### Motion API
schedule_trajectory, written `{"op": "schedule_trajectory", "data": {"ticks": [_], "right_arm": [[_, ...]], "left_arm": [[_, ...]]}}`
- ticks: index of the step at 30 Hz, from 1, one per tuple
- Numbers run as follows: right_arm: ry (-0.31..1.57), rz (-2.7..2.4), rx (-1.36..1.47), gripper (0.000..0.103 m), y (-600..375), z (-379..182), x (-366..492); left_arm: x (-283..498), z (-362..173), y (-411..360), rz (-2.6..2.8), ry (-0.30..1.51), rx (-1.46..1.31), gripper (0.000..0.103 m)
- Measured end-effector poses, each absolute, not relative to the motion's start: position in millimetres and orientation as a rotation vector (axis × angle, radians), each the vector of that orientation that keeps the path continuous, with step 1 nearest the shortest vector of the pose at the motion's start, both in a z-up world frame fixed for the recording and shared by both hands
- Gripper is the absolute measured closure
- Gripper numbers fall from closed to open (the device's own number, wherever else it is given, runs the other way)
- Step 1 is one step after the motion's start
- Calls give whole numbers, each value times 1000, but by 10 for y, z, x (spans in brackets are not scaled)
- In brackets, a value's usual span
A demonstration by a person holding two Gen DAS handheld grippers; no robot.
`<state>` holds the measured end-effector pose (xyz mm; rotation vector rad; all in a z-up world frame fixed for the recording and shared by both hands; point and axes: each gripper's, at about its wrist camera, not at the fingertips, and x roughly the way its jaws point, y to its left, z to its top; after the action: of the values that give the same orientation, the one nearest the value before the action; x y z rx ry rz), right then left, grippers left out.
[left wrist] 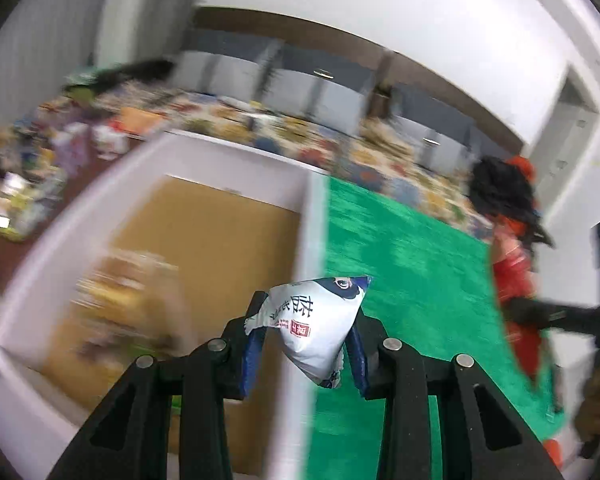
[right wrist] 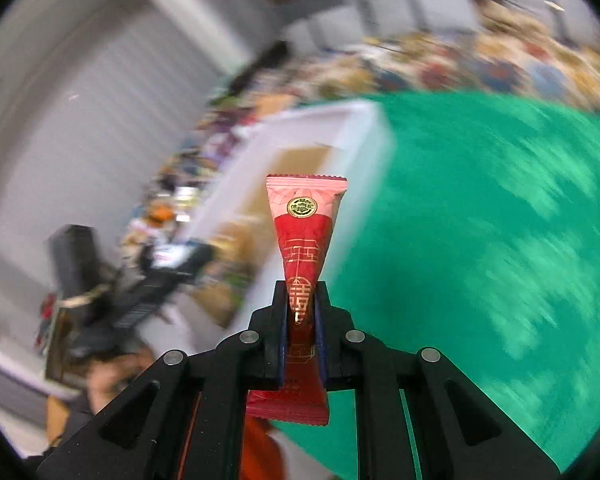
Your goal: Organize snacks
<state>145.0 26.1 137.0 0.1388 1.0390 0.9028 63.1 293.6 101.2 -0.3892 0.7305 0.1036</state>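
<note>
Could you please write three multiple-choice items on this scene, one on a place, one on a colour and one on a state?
1. Where does the white box sit relative to the green mat in the left wrist view?
A. To its left
B. To its right
C. On top of it

2. What colour is the packet in the right gripper?
A. Blue
B. Red and pink
C. Yellow

3. What is the state of the left gripper?
A. Open and empty
B. Shut on nothing
C. Shut on a white and blue pouch

Answers:
1. A, the box's white wall borders the mat's left edge.
2. B, the wrapper is red with a pink top end.
3. C, the pouch is pinched between the blue pads.
</note>
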Motion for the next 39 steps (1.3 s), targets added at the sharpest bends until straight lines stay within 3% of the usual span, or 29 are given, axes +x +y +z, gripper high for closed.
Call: {"op": "schedule_trajectory", "data": {"ticks": [3,5,6,7,17,25,39], "right_arm": [[983,987,112,90,901,1574,1356],[949,1022,107,82,1235,1614,1310],[934,1029,101,59,1383,1625,1299],[925,1029,97,35,1476,1633,1296],[775,964,23,34,1124,1700,1115],[677,876,-98,23,916,1600,971],[651,815,-161,19,882,1601,847]], "left_arm": [[523,974,3348,224,747,-366,62],[451,901,3540,305,761,-354,35],[409,838,3629,342,773,-352,13],[374,805,3675,365,771,-350,9],[148,730,3498,453,746,-263,8],[-24,1046,3145,467,678,-207,0],[-230,1451,2903,622,611,-80,0]]}}
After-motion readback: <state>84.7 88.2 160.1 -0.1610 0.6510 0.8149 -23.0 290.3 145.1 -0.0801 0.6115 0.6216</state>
